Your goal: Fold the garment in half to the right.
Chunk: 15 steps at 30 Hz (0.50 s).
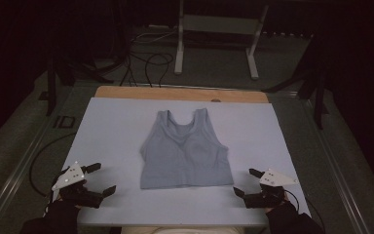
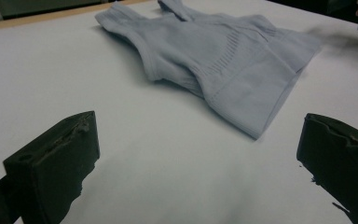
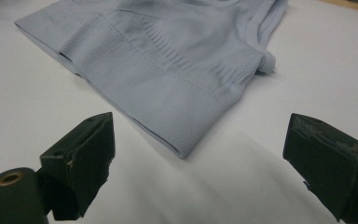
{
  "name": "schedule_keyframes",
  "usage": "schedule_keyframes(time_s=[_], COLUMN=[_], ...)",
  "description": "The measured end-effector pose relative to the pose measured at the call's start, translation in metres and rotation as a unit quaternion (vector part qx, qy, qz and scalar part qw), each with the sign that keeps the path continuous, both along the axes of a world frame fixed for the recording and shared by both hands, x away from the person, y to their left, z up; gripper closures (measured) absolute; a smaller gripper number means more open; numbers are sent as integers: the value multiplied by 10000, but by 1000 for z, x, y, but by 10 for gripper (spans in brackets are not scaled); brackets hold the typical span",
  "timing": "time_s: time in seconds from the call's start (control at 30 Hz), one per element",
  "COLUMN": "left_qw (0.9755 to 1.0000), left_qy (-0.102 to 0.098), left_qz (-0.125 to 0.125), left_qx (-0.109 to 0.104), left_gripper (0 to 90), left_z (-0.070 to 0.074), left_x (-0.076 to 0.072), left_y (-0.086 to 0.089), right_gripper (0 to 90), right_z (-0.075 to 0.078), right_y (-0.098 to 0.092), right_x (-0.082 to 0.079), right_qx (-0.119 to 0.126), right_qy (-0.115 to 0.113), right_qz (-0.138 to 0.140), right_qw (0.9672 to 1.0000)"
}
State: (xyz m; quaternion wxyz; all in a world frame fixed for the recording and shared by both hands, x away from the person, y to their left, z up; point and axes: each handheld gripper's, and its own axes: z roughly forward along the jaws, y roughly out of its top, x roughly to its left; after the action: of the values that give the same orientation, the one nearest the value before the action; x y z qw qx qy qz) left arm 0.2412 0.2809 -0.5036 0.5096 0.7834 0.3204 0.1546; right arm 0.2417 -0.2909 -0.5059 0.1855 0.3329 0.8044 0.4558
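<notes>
From the high view, a pale blue tank top (image 1: 185, 151) lies flat in the middle of the worktop (image 1: 112, 126), straps toward the far edge. The left gripper (image 1: 104, 179) sits near the near-left corner, the right gripper (image 1: 246, 182) near the near-right corner, both with jaws spread, gripping nothing. Left gripper view: jaws wide apart, the tank top (image 2: 214, 56) ahead. Right gripper view: jaws wide apart, the hem corner (image 3: 182, 149) just ahead of them.
</notes>
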Motion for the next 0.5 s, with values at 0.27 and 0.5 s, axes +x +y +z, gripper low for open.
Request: schedule_keyframes(time_s=[0.27, 0.5], left_qw=[10000, 9999], left_qy=[51, 73], left_qz=[-34, -110], left_qx=[11, 80], left_gripper=[0, 0], left_z=[0, 1], left_x=[1, 0], left_y=[0, -2], right_gripper=[82, 82], right_z=[1, 2], right_y=[-2, 2], right_x=[3, 2], right_qx=[-12, -100], right_qy=[165, 171], right_qz=[-17, -11], right_qw=[9999, 9998])
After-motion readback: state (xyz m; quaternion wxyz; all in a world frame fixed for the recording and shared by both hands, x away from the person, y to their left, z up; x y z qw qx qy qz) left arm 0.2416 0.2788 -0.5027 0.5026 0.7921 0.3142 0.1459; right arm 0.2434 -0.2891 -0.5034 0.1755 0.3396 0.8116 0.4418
